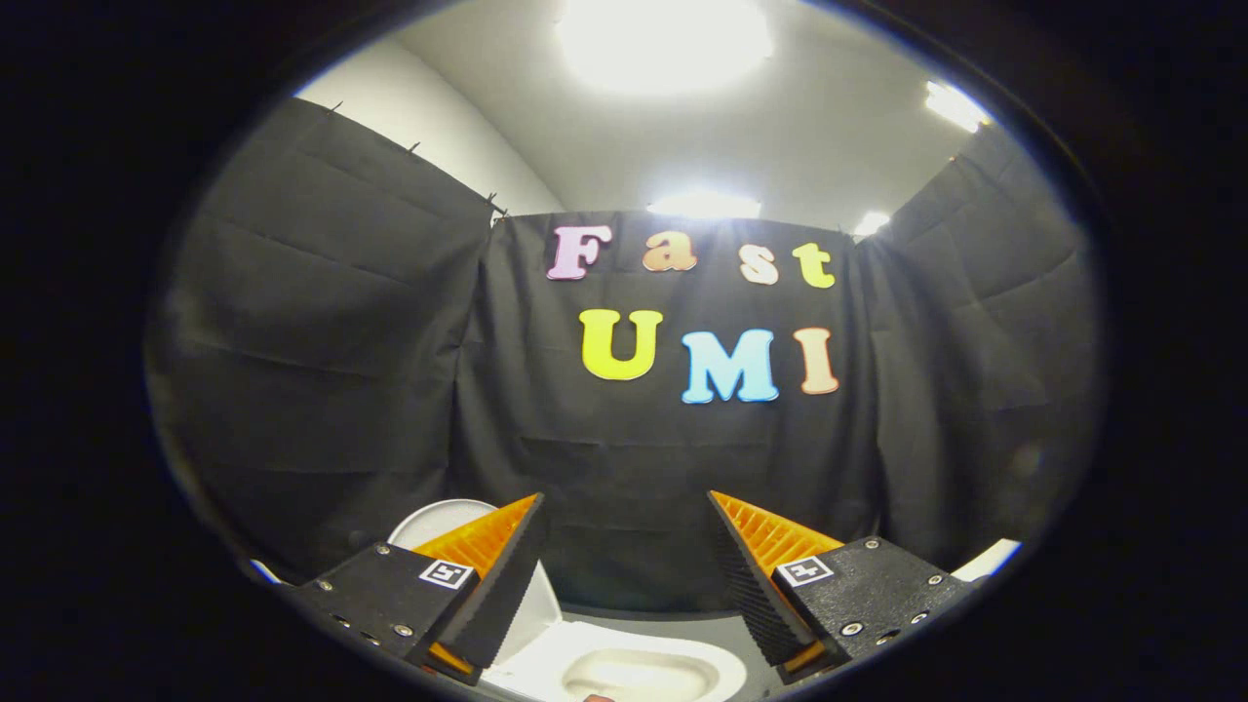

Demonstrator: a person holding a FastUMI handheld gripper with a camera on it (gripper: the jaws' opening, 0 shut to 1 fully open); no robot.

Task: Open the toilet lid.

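A white toilet sits low beneath my gripper (624,497). Its seat and bowl opening (634,673) show between and under the two fingers. The white lid (439,517) stands raised behind the left finger (487,575), partly hidden by it. The fingers are spread wide apart and nothing is between them. The gripper is held above the toilet, apart from both lid and seat, and looks at the back wall.
Black cloth walls (322,341) close the booth on the left, back and right. A white edge (987,561) shows beyond the right finger. Bright ceiling lights (663,39) are overhead.
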